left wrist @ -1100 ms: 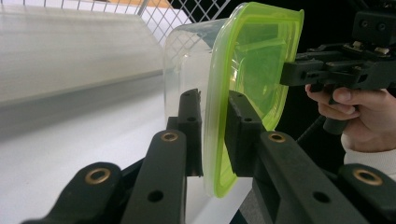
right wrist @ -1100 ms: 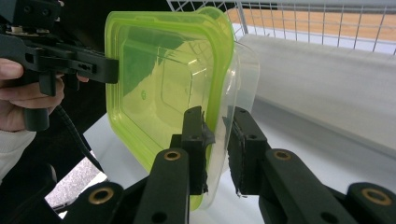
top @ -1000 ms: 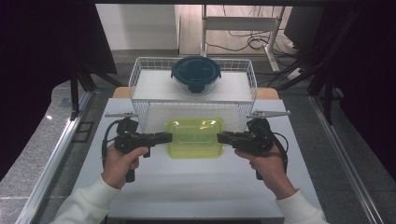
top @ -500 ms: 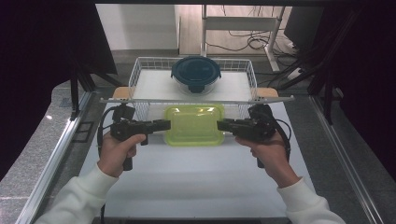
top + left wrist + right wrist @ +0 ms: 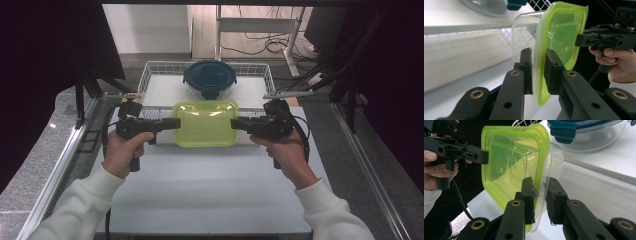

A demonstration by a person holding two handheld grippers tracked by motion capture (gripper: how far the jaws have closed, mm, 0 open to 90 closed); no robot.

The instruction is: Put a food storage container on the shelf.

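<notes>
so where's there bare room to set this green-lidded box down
The white table is bare between the forearms, below the box. In the wire basket, bare floor lies left and right of the blue-lidded bowl; its middle is crowded.

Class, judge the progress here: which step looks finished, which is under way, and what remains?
Done: the left gripper and right gripper each clamp a rim of the green-lidded container.
Under way: it hangs between them at the wire basket's front rail.
Left, probably: setting it inside beside the blue-lidded bowl.
</notes>
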